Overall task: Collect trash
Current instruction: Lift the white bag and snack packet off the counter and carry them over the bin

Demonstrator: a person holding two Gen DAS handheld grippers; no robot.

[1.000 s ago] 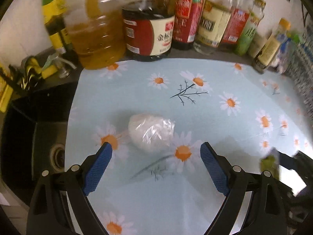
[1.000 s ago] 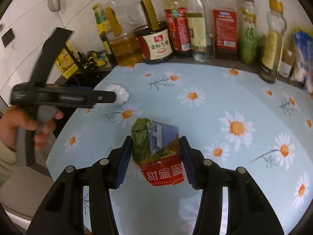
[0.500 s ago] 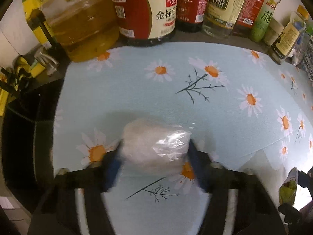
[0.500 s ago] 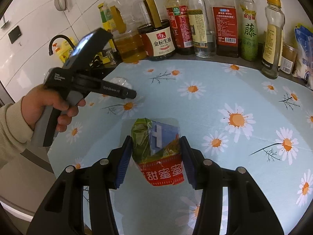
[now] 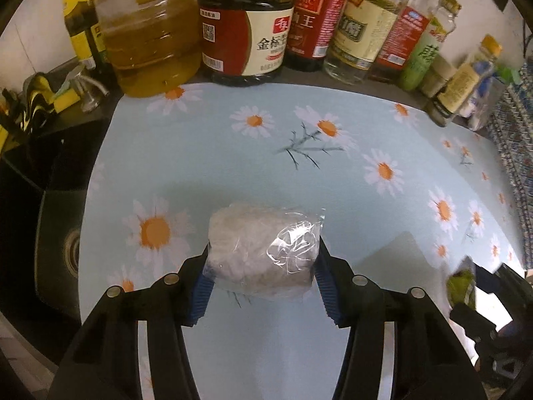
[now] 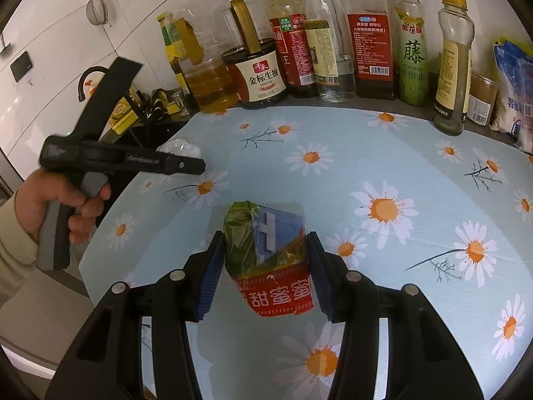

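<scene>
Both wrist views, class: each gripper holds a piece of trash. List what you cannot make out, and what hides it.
- Left wrist view: what is inside the crumpled clear plastic bag; glare and creases blur it.
- Left wrist view: the snack wrapper is cut to a sliver by the right gripper.
- Right wrist view: the wrapper's lower edge, behind the fingers.
- No bin in either view.

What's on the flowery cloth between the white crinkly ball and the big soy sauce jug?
Nothing: the left wrist view shows only bare daisy tablecloth between the plastic-wrapped white wad and the soy sauce jug.
</scene>
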